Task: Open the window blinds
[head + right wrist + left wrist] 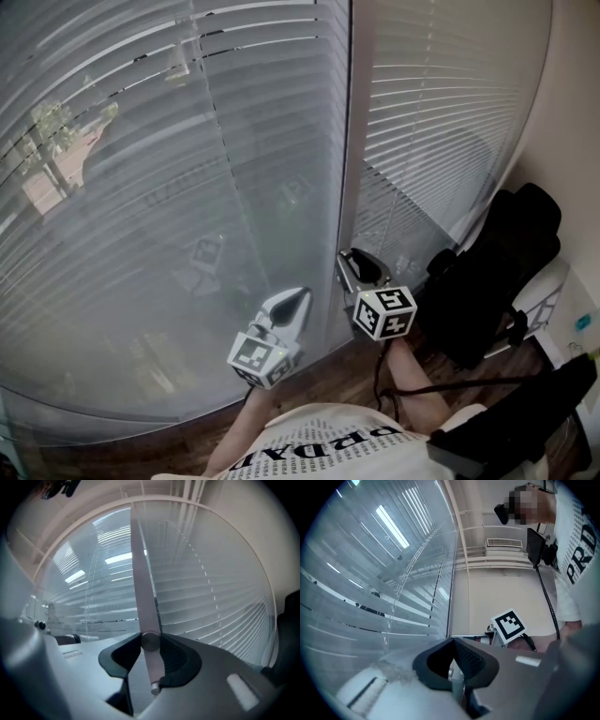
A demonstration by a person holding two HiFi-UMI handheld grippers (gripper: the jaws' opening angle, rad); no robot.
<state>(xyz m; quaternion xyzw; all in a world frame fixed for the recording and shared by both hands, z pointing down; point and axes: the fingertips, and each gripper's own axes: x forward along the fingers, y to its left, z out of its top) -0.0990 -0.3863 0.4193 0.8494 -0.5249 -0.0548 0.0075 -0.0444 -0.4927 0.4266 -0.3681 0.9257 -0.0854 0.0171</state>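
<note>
Two sets of pale slatted blinds hang shut, a wide one (141, 187) on the left and a narrower one (441, 122) on the right, with a grey upright post (345, 141) between them. In the right gripper view a long pinkish wand (142, 588) hangs down in front of the slats (211, 606). My right gripper (151, 644) is shut on it, a dark pad pressed to each side; the wand's tip (154, 688) sticks out below. It shows in the head view as the right gripper (361, 267) near the post. My left gripper (291, 305) points at the left blind, jaws together and empty (454, 667).
A black chair or bag (506, 272) stands close at the right by the wall. Dark wooden floor (328, 370) runs under the window. A black cable (450, 384) trails across my lap. The right gripper's marker cube (508, 625) shows beside the left one.
</note>
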